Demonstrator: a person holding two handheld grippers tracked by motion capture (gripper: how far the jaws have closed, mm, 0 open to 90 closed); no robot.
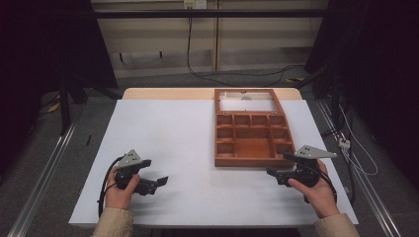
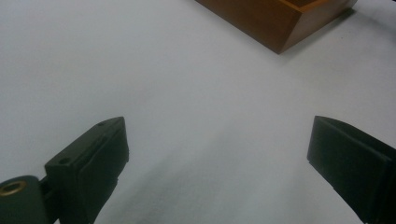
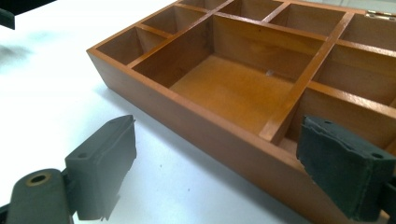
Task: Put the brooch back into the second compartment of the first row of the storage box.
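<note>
A wooden box (image 1: pixel 251 138) with several compartments and an open glass-paned lid (image 1: pixel 245 100) sits on the white table (image 1: pixel 173 138), right of centre. Its compartments look bare in the right gripper view, where the near wall (image 3: pixel 219 130) runs across the frame. My right gripper (image 1: pixel 272 172) is held low by the box's near right corner, its jaws open wide with nothing between them. My left gripper (image 1: pixel 160 182) rests near the table's front left, pointing right, also open and holding nothing. A corner of the box (image 2: pixel 280 23) appears at the top of the left gripper view.
The white table top spreads bare to the left of the box and between the two grippers. Cables (image 1: pixel 237 74) lie on the floor behind the table. Metal rails (image 1: pixel 44 173) run along both sides.
</note>
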